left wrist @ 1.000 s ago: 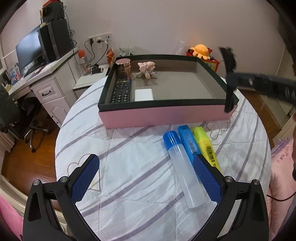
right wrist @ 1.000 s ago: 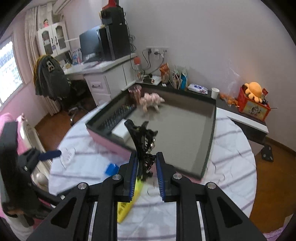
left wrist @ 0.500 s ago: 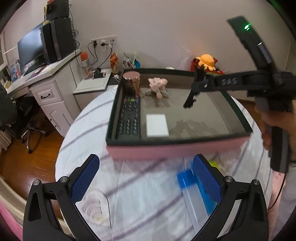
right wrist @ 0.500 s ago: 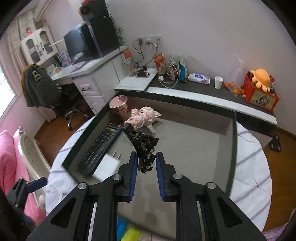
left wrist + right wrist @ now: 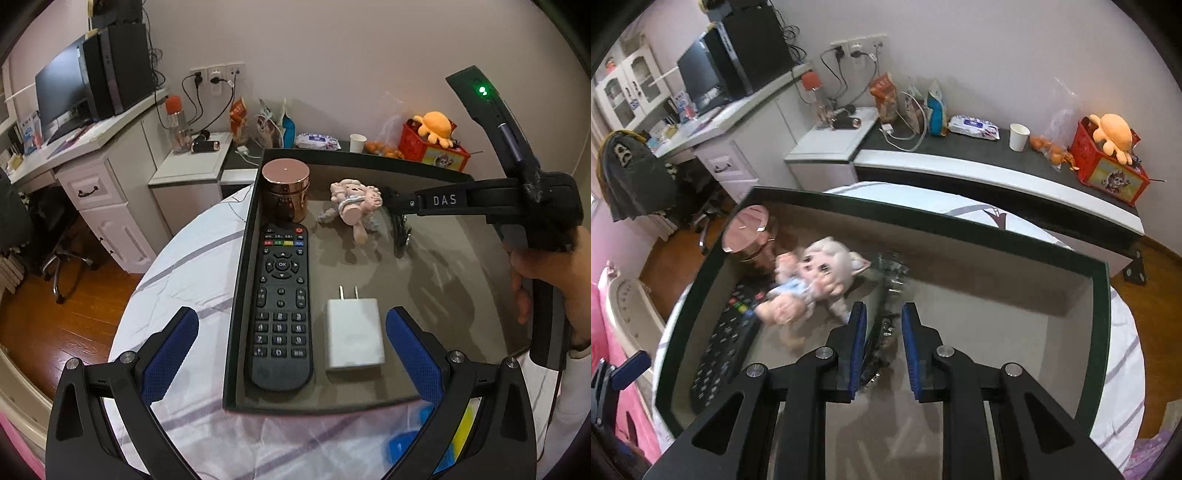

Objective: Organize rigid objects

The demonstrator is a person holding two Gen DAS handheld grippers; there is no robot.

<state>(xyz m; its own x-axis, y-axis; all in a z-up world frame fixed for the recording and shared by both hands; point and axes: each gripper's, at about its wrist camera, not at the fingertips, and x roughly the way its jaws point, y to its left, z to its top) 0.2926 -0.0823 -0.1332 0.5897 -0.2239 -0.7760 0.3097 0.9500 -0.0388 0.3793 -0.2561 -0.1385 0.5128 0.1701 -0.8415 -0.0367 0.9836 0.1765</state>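
Note:
A dark-rimmed box [image 5: 236, 295] holds a black remote [image 5: 281, 306], a white charger [image 5: 354, 334], a copper tin [image 5: 285, 189] and a pink plush toy [image 5: 354, 205]. My right gripper [image 5: 883, 332] is inside the box beside the plush toy [image 5: 820, 277]. Its jaws have parted slightly around a black hair clip [image 5: 886, 295], which is blurred and reaches the box floor. The clip also shows in the left wrist view [image 5: 402, 236]. My left gripper [image 5: 291, 349] is open and empty above the box's near end.
The box sits on a round table with a striped white cloth [image 5: 192, 258]. Blue and yellow items [image 5: 436, 439] lie on the cloth near the box's front. A desk with a monitor [image 5: 62, 92] and a low shelf [image 5: 960, 155] stand beyond.
My right gripper has moved down into the box with the clip and its jaws have widened a little. My left gripper has moved forward over the box's near end.

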